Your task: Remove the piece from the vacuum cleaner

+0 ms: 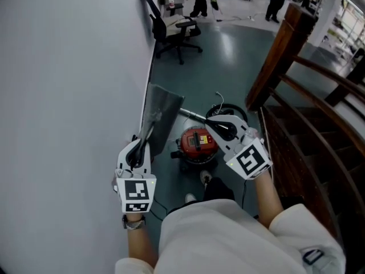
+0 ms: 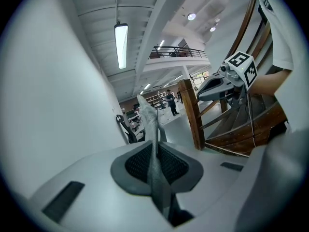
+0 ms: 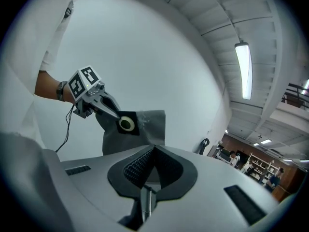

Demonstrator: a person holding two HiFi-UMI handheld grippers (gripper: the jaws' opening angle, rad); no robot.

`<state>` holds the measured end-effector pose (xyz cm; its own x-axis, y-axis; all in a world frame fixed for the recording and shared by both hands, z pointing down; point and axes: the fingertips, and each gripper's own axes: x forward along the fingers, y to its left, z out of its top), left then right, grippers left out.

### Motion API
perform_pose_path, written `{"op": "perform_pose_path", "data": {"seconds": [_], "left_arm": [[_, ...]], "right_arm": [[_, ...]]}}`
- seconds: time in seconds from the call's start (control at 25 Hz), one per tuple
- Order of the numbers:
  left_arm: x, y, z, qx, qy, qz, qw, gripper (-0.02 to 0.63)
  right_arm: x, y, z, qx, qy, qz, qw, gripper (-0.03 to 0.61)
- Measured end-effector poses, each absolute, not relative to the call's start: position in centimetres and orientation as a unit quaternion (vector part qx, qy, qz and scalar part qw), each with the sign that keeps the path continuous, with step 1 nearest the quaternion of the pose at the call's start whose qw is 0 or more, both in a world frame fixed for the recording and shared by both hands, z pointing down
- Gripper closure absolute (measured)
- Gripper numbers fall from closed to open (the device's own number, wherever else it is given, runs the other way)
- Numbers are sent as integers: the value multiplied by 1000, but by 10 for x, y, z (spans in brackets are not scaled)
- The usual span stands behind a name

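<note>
My left gripper is shut on a flat grey dust bag and holds it up beside the white wall. In the left gripper view the bag stands edge-on between the jaws of the left gripper. The right gripper view shows the bag with a black collar and a pale ring, hanging from the left gripper. The red vacuum cleaner sits on the floor below. My right gripper is shut with nothing in it, above the cleaner; its pads meet.
A white wall runs along the left. A wooden stair railing and steps fill the right. The cleaner's black hose curls behind it. An office chair stands further back, with people far off. My feet are near the cleaner.
</note>
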<state>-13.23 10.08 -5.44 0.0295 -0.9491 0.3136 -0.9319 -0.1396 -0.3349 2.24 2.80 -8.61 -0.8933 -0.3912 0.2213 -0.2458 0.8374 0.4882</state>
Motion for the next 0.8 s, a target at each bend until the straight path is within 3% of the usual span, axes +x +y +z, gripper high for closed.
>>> {"op": "perform_pose_path", "data": {"seconds": [0.8], "left_arm": [[-133,101,-71,-724,653,-220,32,584]], "right_arm": [[22,24,-86,181,-942,-228,169,551]]}}
